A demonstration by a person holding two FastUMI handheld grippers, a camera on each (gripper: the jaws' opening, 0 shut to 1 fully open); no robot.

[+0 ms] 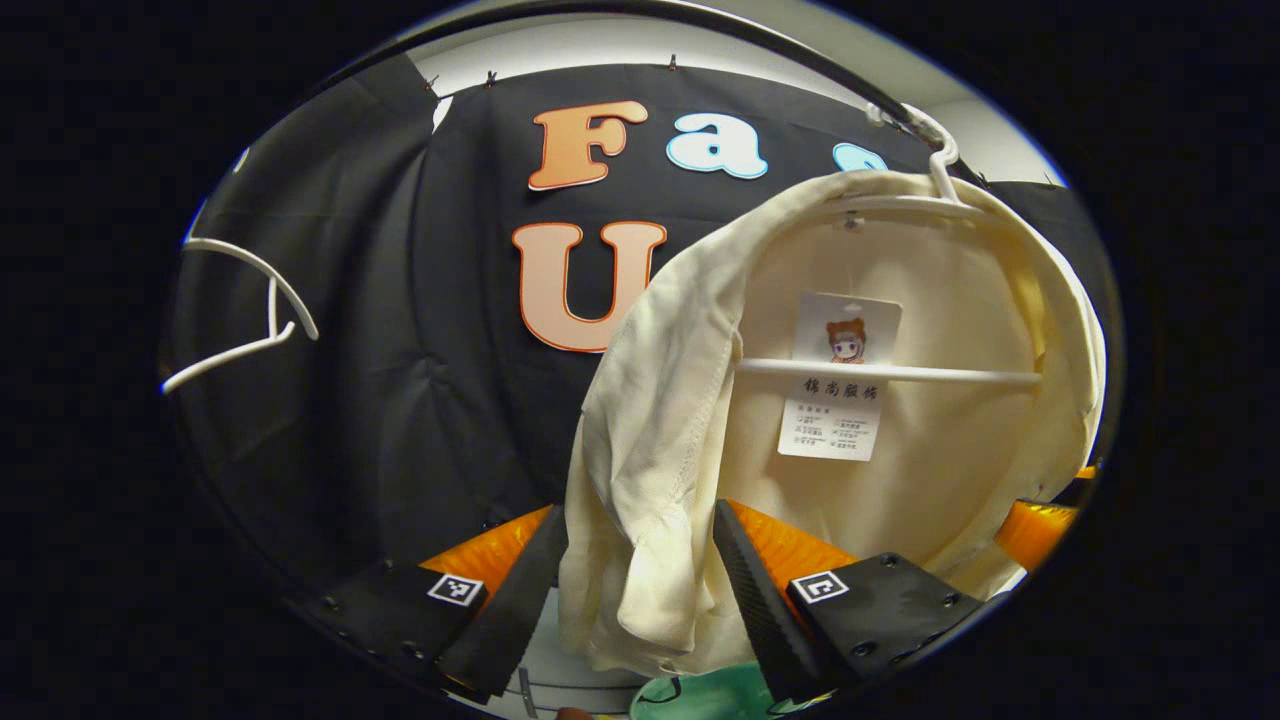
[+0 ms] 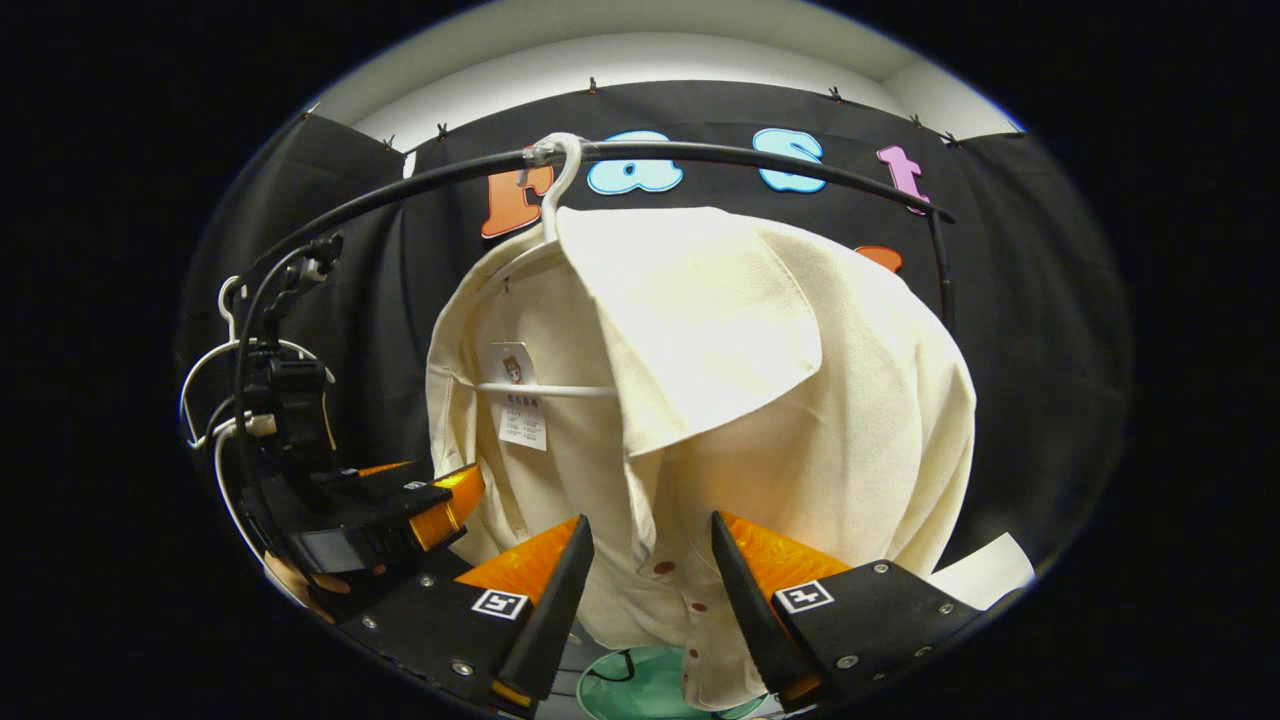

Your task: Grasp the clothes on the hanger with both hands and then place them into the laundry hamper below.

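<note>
- Cream shirt (image 1: 880,440): hung on a white hanger (image 2: 555,190) from the black rail (image 2: 700,152), over the green hamper (image 2: 640,690).
- Left gripper (image 1: 640,580): fingers apart, a fabric fold between them, unpinched.
- Right gripper (image 2: 650,590): spread about the buttoned front edge, likewise unclamped.
- Risk, judged: a thin pinch could slip; pulling down could snag the collar and swing the hanger.
- Room: black cloth wall; a spare hanger (image 1: 250,310) beside.

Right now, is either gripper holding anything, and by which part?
Nothing is clamped yet. The left gripper is open around a hanging fold of the cream cotton shirt, and the right gripper is open around its buttoned front edge.
</note>
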